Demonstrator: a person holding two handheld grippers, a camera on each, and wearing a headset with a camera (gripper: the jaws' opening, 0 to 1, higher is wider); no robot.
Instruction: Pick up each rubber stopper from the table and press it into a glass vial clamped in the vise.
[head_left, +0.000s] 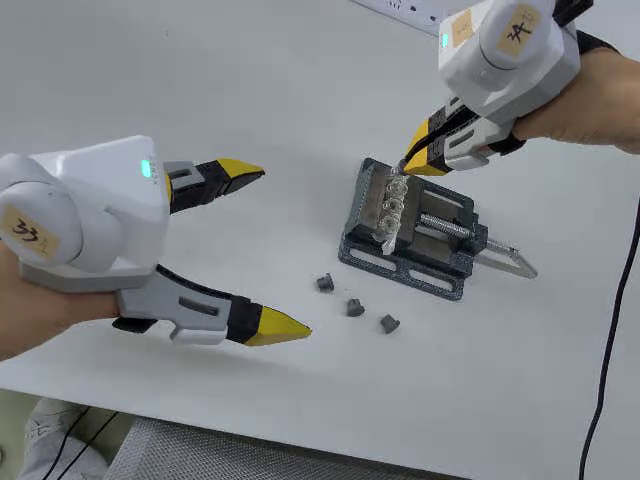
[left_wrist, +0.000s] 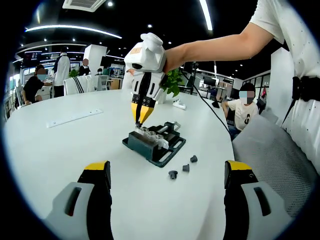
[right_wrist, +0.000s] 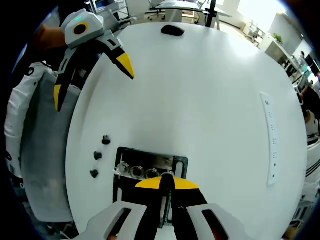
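1. Worktop (head_left: 250, 90): white and wide. All the work sits right of centre.
2. Left tongs (head_left: 285, 250): near left, hovering above the worktop with jaws spread wide. They hold and touch nothing. They point toward the vise but sit well apart from it.
3. Right tongs (head_left: 408, 165): far right, angled down onto the far end of the vial row. The jaws are pressed close, tips almost meeting. A small dark bit shows at the tips in the left gripper view. It is likely a stopper, but I cannot tell for sure.
4. Vise (head_left: 420, 262): dark grey, flat on the worktop, screw handle pointing right. Its jaws are closed on the vials.
5. Glass vials (head_left: 390, 205): a short row standing upright, clamped between the vise jaws. The right tongs' tips are at the mouth of the far one.
6. Rubber stoppers: 3 loose on the worktop just near-side of the vise, in a slanting line (head_left: 325, 283), (head_left: 355, 307), (head_left: 390, 323).
7. Step, as judged: a press at the far vial is under way, with 3 stoppers left to fetch.
8. Next move calls for a straight push down on the vial's axis. Then the tongs lift clear and come down on the closest loose stopper.
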